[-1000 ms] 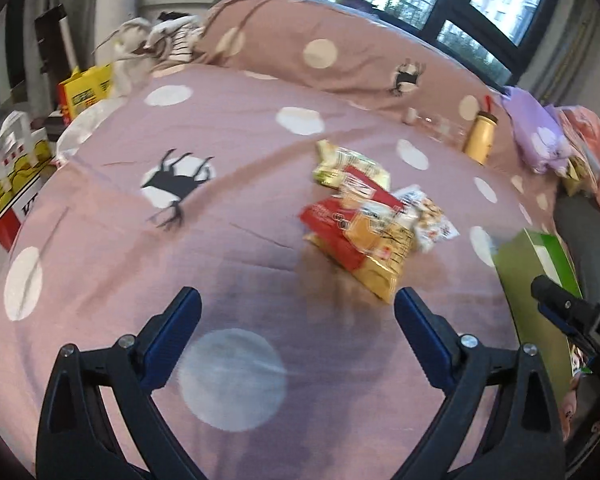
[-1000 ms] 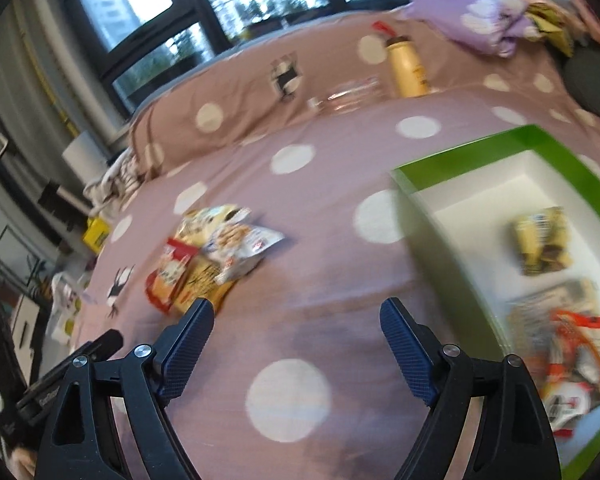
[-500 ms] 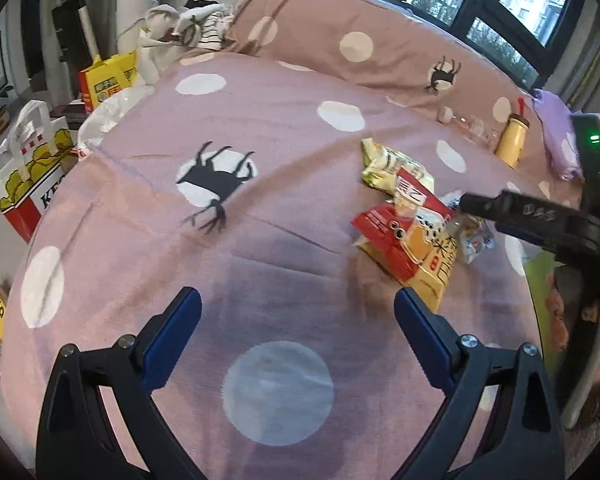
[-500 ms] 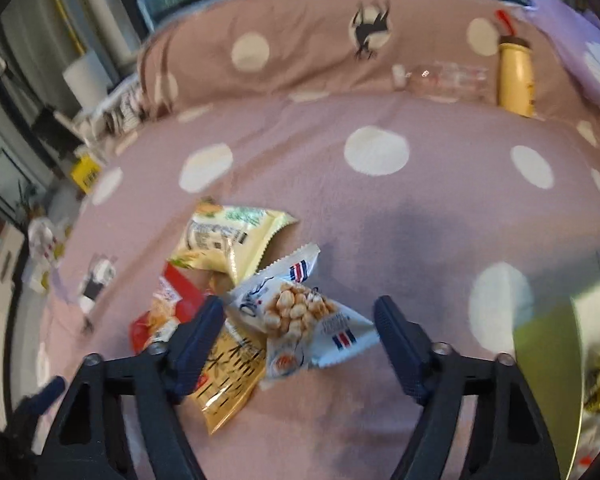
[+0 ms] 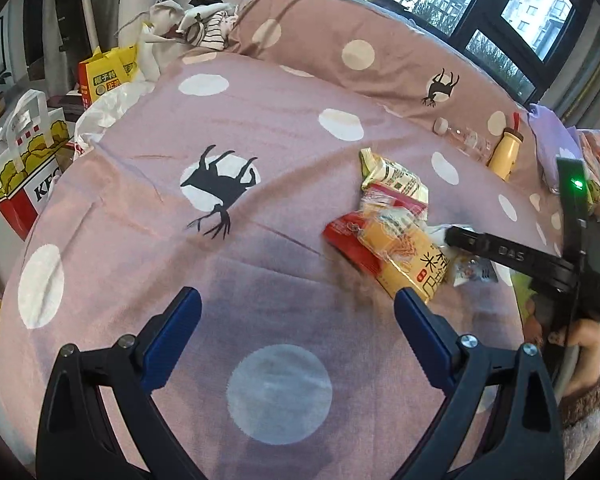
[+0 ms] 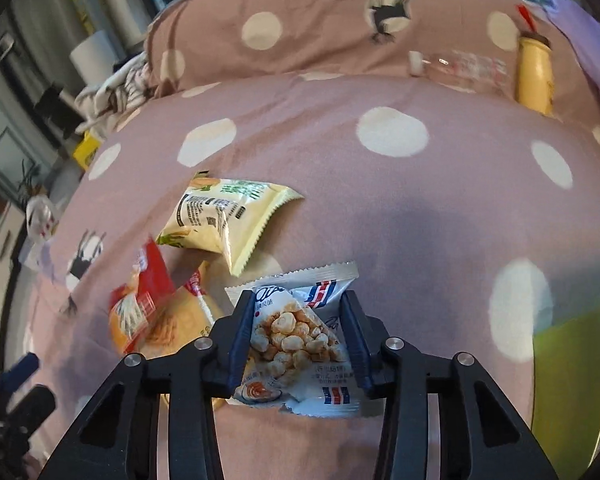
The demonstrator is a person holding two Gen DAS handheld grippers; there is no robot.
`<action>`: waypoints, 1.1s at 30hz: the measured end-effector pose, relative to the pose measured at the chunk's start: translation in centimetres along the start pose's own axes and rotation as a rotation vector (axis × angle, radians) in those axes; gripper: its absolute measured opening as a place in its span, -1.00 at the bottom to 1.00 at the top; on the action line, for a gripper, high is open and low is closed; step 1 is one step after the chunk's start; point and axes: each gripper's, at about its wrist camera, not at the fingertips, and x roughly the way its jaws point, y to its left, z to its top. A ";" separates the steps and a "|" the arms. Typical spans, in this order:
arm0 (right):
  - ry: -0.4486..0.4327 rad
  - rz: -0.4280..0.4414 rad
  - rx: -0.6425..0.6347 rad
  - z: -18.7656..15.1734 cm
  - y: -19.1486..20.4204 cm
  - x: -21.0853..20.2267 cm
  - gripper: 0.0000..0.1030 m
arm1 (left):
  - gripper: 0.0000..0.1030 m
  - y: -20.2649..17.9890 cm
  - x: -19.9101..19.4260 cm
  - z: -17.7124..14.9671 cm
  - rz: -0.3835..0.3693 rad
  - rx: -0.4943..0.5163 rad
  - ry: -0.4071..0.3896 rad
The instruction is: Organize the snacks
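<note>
While our left tool (image 5: 296, 312) hangs spread wide and empty above the pink spotted bed (image 5: 140, 240), our right tool (image 6: 298, 322) is clamped on a white packet of puffed corn (image 6: 296, 336), one finger pressing each side of it. That packet sits at the near edge of a small heap of snacks, touching an orange packet (image 6: 180, 320) and a red packet (image 6: 134, 300) to its left, with a pale yellow packet (image 6: 224, 216) just beyond. It runs lengthwise away from us, along the line of the fingers, so the grip crosses its narrow width. A green box (image 6: 568, 368) shows at the right edge, on the same side as the holding tool, well apart from the heap. We judge the right hand the nearer to that box, so carrying the packet rightward should suit. From the left view, the heap lies ahead and to the right of the empty tool.
</note>
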 end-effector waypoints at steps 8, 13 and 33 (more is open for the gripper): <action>-0.028 0.059 0.066 -4.9 1.0 -6.4 -0.16 | 0.89 -0.8 -0.1 -0.4 -0.021 0.021 0.009; 0.041 0.078 0.077 -9.1 1.8 -6.3 -0.16 | 0.89 -1.6 -0.3 -1.1 -0.018 0.053 0.009; -0.046 0.245 0.216 -10.1 -2.6 -8.2 0.18 | 0.83 -6.4 0.2 -4.5 -0.342 0.072 0.132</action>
